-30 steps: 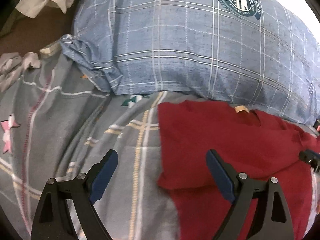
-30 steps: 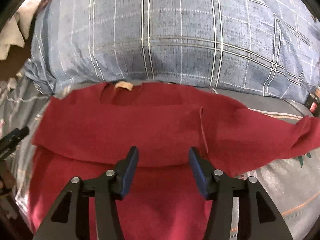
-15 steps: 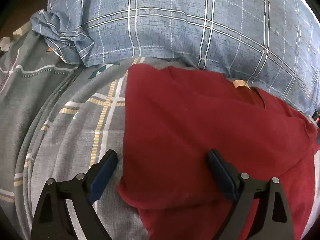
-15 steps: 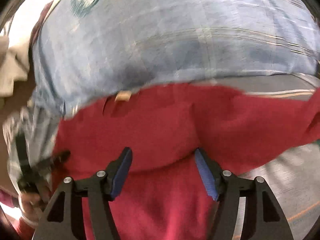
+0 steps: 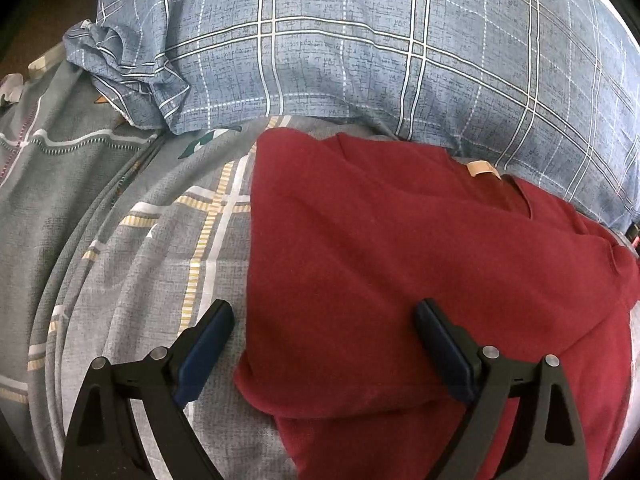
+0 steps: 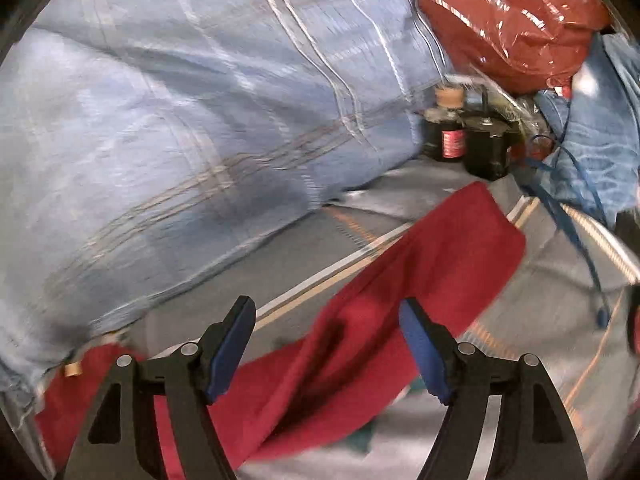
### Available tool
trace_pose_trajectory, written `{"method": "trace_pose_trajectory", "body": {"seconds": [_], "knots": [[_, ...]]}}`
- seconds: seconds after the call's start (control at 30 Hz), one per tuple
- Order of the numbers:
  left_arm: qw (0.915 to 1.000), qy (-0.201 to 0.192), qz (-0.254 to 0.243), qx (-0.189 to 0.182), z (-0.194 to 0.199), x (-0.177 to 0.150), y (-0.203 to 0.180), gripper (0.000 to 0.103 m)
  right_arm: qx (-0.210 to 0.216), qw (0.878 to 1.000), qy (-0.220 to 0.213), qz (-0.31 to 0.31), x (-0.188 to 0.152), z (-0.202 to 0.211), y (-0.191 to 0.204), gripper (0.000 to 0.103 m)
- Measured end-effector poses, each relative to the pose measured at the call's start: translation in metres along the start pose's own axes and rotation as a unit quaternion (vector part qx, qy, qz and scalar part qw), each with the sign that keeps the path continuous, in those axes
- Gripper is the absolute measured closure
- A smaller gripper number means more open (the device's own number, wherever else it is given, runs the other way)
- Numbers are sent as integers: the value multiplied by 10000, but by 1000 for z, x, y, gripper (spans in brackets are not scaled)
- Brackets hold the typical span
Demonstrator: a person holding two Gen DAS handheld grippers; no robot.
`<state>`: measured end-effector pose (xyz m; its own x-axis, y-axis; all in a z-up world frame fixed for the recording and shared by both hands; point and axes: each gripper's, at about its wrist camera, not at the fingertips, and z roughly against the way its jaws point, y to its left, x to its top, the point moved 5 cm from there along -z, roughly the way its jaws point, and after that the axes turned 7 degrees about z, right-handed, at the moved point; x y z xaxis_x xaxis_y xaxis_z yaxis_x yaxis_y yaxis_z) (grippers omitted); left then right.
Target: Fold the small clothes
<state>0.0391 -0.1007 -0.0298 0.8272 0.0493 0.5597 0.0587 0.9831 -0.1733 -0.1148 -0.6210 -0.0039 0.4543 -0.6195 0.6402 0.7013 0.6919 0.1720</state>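
Left wrist view: left gripper (image 5: pixel 324 320) jaws wide, nothing clamped; its left blue pad sits over the bedsheet (image 5: pixel 132 248), its right pad over the red shirt (image 5: pixel 400 264), so the shirt's folded left edge lies between them. Whether the pads touch the cloth, cannot tell. Shirt is soft matte knit, dark red, left side folded in to a straight vertical edge, tan neck label (image 5: pixel 482 169) at the far collar. Sheet is grey woven cotton with yellow and white plaid stripes, creased in long curves at left. Far side: plump blue pillow (image 5: pixel 360 52), denim-look weave with a white grid, bunched corner at far left, round dark emblem at the far right edge. Right wrist view, motion-blurred: right gripper (image 6: pixel 328 316) jaws fairly wide, have just been opening, empty; the shirt's loose red sleeve (image 6: pixel 432 256) lies below and between them, stretched diagonally toward far right on the bed, rounded cuff end. Pillow fills the left. Far right: small dark bottle (image 6: pixel 446 132) with tan cap and red label, a black boxy object just beside it, a shiny crinkled red plastic bag (image 6: pixel 508 20) above, contents not visible, and blue fabric with a thin blue cord at the right edge.
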Motion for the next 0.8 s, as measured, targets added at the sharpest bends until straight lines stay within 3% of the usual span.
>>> {"method": "trace_pose_trajectory", "body": {"seconds": [0.13, 0.2, 0.23, 0.3, 0.4, 0.5, 0.63, 0.8], "knots": [[10000, 15, 10, -23, 0, 0, 1, 9, -175, 9984, 451, -303, -1, -24, -18, 27], [10000, -6, 17, -28, -1, 1, 1, 10, -145, 9987, 442, -191, -4, -26, -19, 29], [10000, -10, 20, -24, -1, 1, 0, 10, -175, 9989, 423, -45, -6, -24, -17, 33], [10000, 38, 29, -24, 1, 2, 1, 10, 114, 9991, 378, 141, -11, -17, -11, 83], [10000, -42, 83, -17, 9, 6, 3, 11, 285, 9992, -14, 292, -10, 10, -8, 86], [9991, -375, 182, -17, 26, 14, 10, 11, 789, 9937, -652, 456, -8, 64, 8, 87], [9973, -599, 418, -120, 40, 18, 21, 11, 1493, 9742, -1337, 1036, -6, 134, 53, 88], [9938, -742, 757, -347, 51, 20, 34, 11, 2489, 9261, -1692, 2277, -39, 199, 157, 87]]}}
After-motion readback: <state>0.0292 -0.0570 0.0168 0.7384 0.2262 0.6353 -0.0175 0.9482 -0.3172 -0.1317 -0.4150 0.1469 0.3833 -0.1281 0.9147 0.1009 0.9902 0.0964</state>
